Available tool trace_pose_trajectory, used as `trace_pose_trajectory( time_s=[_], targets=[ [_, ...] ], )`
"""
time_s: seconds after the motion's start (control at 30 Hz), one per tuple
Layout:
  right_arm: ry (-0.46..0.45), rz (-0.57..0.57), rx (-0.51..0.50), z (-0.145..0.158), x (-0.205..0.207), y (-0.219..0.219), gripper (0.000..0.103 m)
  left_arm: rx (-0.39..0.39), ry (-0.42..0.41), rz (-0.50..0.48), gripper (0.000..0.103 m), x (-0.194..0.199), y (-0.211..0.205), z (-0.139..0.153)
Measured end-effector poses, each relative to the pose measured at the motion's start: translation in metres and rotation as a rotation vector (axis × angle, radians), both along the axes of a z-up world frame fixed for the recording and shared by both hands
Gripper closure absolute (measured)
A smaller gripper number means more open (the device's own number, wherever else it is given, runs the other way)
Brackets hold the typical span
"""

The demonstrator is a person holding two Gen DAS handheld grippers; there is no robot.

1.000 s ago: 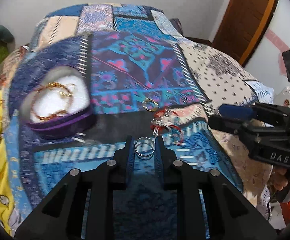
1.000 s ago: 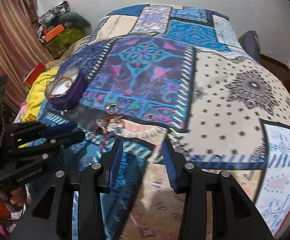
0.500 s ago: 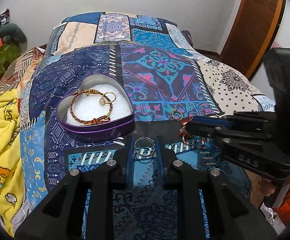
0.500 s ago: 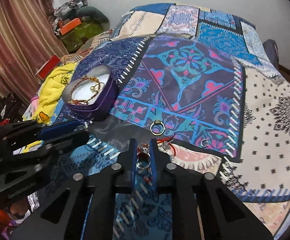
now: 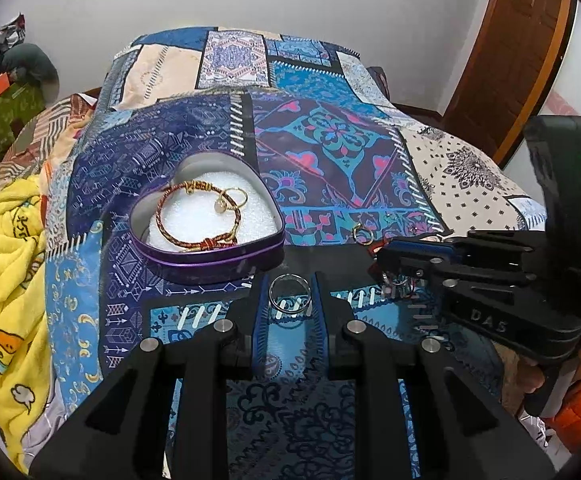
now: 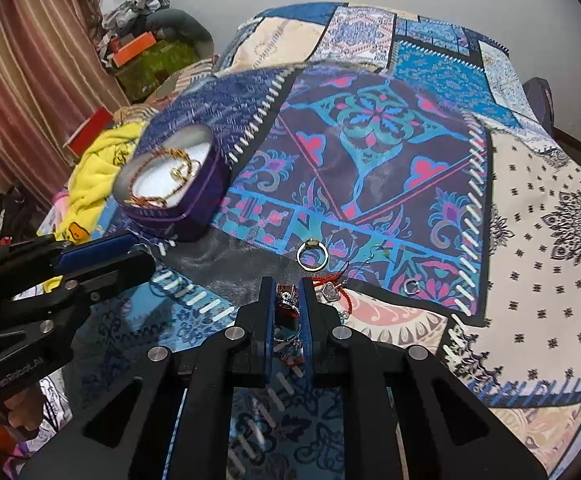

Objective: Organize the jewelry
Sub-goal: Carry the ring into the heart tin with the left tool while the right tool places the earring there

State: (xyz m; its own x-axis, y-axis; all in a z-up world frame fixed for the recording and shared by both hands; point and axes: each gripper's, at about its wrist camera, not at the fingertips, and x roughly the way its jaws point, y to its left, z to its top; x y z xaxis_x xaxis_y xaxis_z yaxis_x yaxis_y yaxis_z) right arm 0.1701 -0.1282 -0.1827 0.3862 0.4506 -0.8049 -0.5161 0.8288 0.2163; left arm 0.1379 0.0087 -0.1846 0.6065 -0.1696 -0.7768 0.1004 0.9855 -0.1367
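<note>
Both closed: left gripper (image 5: 290, 300) w/ silver ring (image 5: 290, 298), right gripper (image 6: 288, 300) on charm (image 6: 287, 297).

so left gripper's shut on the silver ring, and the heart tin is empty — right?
Not quite. The left gripper is shut on the silver ring, but the heart tin is not empty: the left wrist view shows a braided bracelet and a gold ring lying on its white foam.

bare quilt (image 5: 194, 312) lies between the left tongs (image 5: 290, 300) and the open heart tin (image 5: 210, 258).
</note>
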Motion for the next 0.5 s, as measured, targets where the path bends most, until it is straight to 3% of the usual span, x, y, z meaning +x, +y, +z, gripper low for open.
trace_pose_trajectory(
  time_s=[0.5],
  targets=[
    [-0.134,-0.050,0.096,0.070,-0.015,-0.017,0.093,0.002,-0.127,0.046,0.083,-0.023,0.020,0.050]
  ],
)
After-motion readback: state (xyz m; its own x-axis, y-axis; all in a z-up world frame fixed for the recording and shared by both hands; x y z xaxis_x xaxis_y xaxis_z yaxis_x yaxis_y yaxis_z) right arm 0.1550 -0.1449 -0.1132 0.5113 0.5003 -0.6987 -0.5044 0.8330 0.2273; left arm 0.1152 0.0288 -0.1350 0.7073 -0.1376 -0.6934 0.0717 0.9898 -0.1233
